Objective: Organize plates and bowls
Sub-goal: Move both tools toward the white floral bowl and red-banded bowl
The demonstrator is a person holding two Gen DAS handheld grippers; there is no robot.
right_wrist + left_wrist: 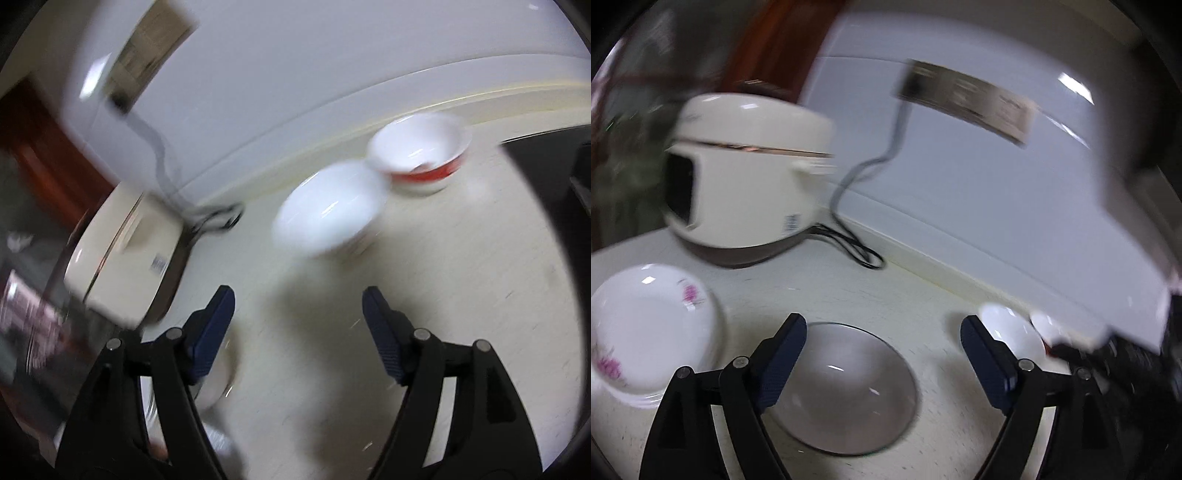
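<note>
In the left wrist view my left gripper (882, 332) is open and empty, just above a clear glass plate (849, 391) on the counter. A white bowl with pink flowers (650, 332) sits to its left. A small white dish (1012, 336) lies to its right. In the right wrist view my right gripper (299, 306) is open and empty above the counter. Ahead of it lie a white dish (328, 214) and a white bowl with a red band (421, 155), both blurred.
A cream rice cooker (746, 177) stands at the back left with its cord (857, 177) running up to a wall socket strip (964, 99); it also shows in the right wrist view (129, 251). A dark object (1108, 354) is at the right. A dark surface (554, 155) borders the counter.
</note>
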